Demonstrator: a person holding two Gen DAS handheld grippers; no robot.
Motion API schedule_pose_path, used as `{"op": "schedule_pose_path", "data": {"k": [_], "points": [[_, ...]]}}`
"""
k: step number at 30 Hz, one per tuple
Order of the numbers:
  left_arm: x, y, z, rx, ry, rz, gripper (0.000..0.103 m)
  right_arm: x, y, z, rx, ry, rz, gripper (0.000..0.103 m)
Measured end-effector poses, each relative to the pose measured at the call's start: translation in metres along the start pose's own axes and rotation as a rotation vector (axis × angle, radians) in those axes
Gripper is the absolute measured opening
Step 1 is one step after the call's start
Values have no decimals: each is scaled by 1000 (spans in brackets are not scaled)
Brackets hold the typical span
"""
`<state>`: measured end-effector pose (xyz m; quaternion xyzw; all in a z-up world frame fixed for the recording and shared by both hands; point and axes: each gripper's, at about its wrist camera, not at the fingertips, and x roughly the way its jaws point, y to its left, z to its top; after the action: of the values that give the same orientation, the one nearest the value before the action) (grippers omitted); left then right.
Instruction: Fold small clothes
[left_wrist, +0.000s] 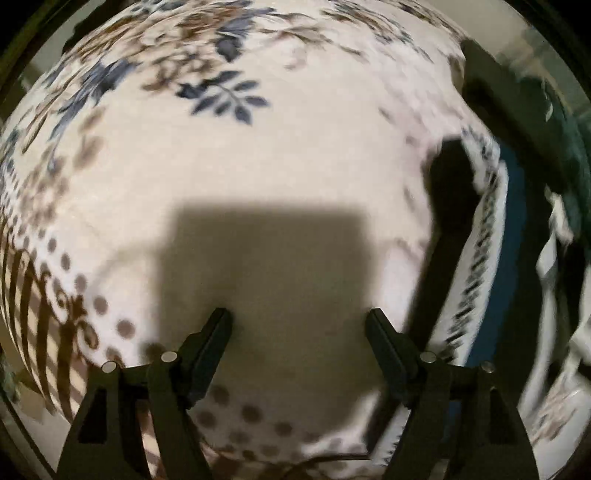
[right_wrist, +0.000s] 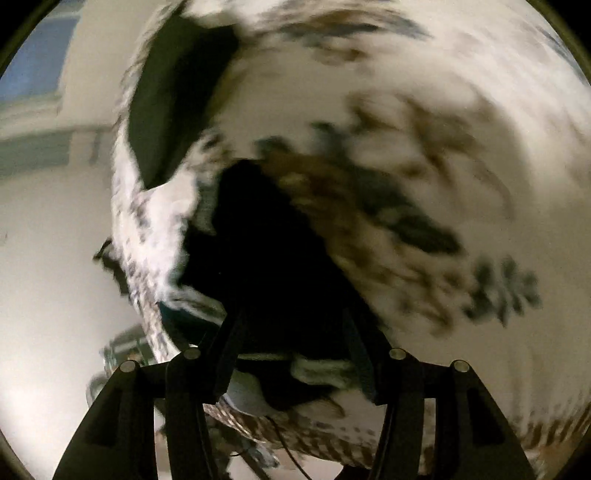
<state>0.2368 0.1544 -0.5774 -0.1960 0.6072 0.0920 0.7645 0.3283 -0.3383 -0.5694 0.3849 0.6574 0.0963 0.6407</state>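
Note:
In the left wrist view my left gripper (left_wrist: 299, 319) points down at a white floral blanket (left_wrist: 280, 155) and stands open, with nothing but its own shadow between the fingers. A dark garment (left_wrist: 448, 184) lies at the blanket's right edge, away from this gripper. The right wrist view is blurred. There my right gripper (right_wrist: 293, 321) has its fingers apart, and a black garment (right_wrist: 266, 243) lies just ahead of and between them on the blanket (right_wrist: 461, 92). I see no pad pressing on it. A second dark patch of cloth (right_wrist: 166, 96) lies further off at the upper left.
The blanket's patterned border (left_wrist: 476, 266) falls away at the right, with a blue surface (left_wrist: 515, 229) and dark green cloth (left_wrist: 570, 155) beyond it. In the right wrist view a pale floor (right_wrist: 48, 266) lies left of the blanket, and a thin cable (right_wrist: 284, 439) runs below the fingers.

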Motion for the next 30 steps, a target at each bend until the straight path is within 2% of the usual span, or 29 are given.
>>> {"op": "schedule_pose_path", "data": {"k": [1, 3, 4, 5, 6, 7, 8, 10, 11, 14, 16, 18, 19, 21, 22, 25, 27, 28, 29, 30], "points": [[4, -5, 0, 15, -5, 7, 81, 17, 18, 7, -35, 43, 6, 63], [12, -13, 2, 23, -1, 9, 98, 40, 40, 12, -86, 109, -4, 63], [16, -16, 3, 25, 4, 16, 101, 58, 46, 17, -108, 175, -31, 63], [20, -19, 4, 29, 10, 29, 103, 71, 47, 20, -97, 206, -36, 62], [24, -24, 5, 39, 17, 59, 103, 78, 45, 20, -66, 225, -19, 43], [28, -27, 6, 48, 21, 78, 103, 83, 45, 23, -44, 241, -10, 12], [30, -31, 7, 53, 22, 97, 103, 77, 43, 27, -37, 217, -32, 3], [31, -34, 6, 48, 14, 107, 103, 57, 35, 38, -52, 93, -80, 3], [31, -35, 5, 42, -1, 110, 103, 48, 27, 45, -38, 69, -91, 3], [33, -38, -1, 34, -36, 123, 103, 44, -3, 59, -1, 81, -161, 3], [33, -39, -3, 36, -23, 133, 103, 46, -17, 58, 24, 107, -208, 10], [33, -36, -4, 35, -3, 132, 103, 40, -20, 53, 11, 112, -196, 31], [29, -36, -1, 32, 6, 131, 103, 29, -18, 45, -24, 99, -156, 36], [28, -40, 13, 25, 21, 131, 103, 22, -12, 30, -98, 105, -112, 59], [26, -40, 14, 24, 24, 132, 103, 19, -9, 20, -142, 122, -104, 65], [14, -43, 16, 26, 20, 139, 103, 31, -2, -15, -279, 232, -79, 67], [2, -45, 17, 29, -4, 149, 103, 41, -3, -29, -349, 244, -123, 67], [-4, -45, 17, 25, -14, 150, 103, 45, -1, -33, -386, 219, -148, 64], [-10, -44, 18, 15, -25, 150, 103, 55, 2, -31, -378, 179, -164, 36], [-15, -44, 16, 6, -33, 150, 103, 53, -12, -25, -290, 139, -172, 8]]}}
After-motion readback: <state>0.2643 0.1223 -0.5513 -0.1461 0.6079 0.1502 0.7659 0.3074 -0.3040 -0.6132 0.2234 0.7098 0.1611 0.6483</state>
